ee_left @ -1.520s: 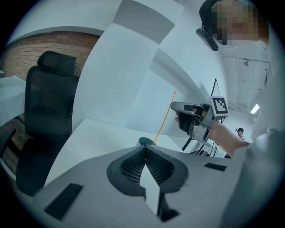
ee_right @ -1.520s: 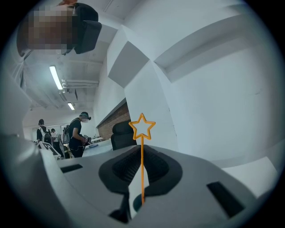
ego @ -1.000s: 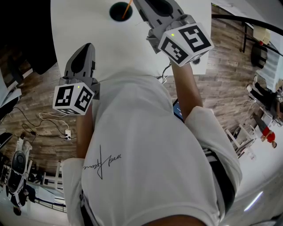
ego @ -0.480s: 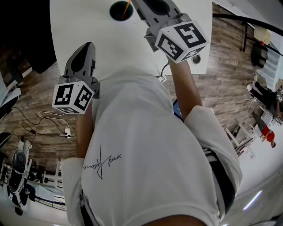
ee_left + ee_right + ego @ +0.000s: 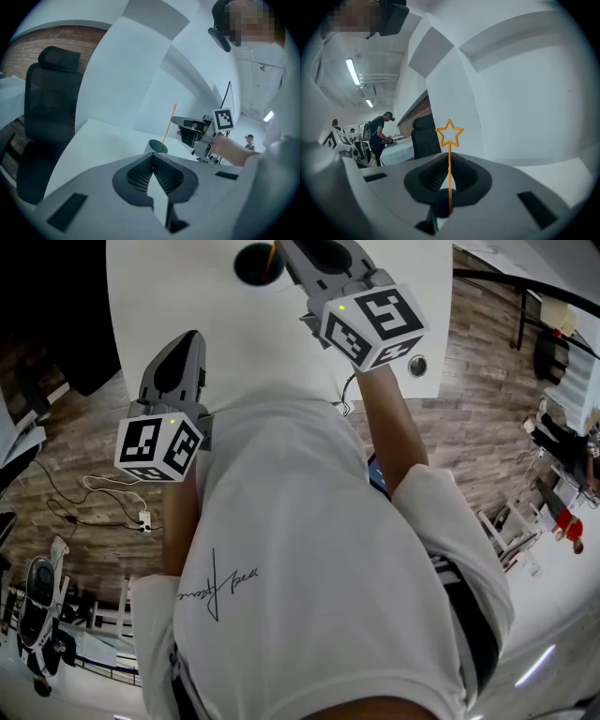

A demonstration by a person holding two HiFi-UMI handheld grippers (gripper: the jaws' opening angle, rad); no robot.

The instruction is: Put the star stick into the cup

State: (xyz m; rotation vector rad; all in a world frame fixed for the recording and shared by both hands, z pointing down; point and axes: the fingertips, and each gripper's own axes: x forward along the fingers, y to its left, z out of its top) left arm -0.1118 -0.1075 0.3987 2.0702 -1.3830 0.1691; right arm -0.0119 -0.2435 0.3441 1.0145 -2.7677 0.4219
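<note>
A dark green cup [image 5: 257,263] stands on the white table [image 5: 187,287] at the far edge of the head view. The orange star stick [image 5: 449,140] stands upright with its lower end inside the cup [image 5: 153,146]. My right gripper [image 5: 296,251] reaches to the cup's right side and is shut on the stick, whose star rises above the jaws in the right gripper view. The stick [image 5: 168,129] leans slightly against the right gripper's tips [image 5: 177,122]. My left gripper [image 5: 186,341] hovers over the table's near left part, shut and holding nothing.
A black office chair [image 5: 47,122] stands at the table's left side. The table's right edge [image 5: 442,324] drops to wood floor with cables [image 5: 103,498]. A round grommet [image 5: 417,365] sits near the table's front right corner. People stand in the background [image 5: 379,133].
My right gripper has shifted slightly left and farther away, toward the cup, with the stick. The left gripper has stayed put.
</note>
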